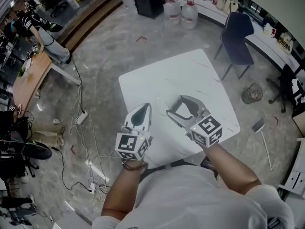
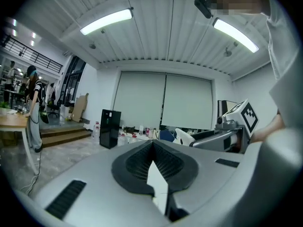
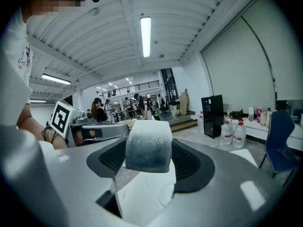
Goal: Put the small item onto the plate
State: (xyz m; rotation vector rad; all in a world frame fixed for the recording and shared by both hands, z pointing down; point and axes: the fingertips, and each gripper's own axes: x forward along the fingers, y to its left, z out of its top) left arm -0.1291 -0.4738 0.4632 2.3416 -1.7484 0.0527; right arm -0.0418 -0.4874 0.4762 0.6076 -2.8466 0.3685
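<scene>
Small item (image 3: 148,145) — a frosted grey-white block — is held over the white bench (image 1: 181,75). Left claw (image 1: 144,111) is closed, jaws together, nothing between them; just beside it, right claw (image 1: 175,105) grips the block.

1. Reference: clock directions are taken from the centre of the white table (image 1: 190,75).
2. Left gripper (image 1: 147,107): over the table edge at 7 o'clock, jaws drawn to a point.
3. Right gripper (image 1: 174,105): at 6 o'clock, just beside the left one, jaws bowed with tabletop visible between them.
4. Blue chair (image 1: 237,37): 2 o'clock, near the table corner.
5. Two water jugs (image 1: 180,11): 12 o'clock, on the floor.
6. Wire basket (image 1: 251,93): 3 o'clock.
7. Cables (image 1: 83,118): on the floor, 8 o'clock.
8. Wooden desk (image 1: 28,78): 9 o'clock, well apart.
</scene>
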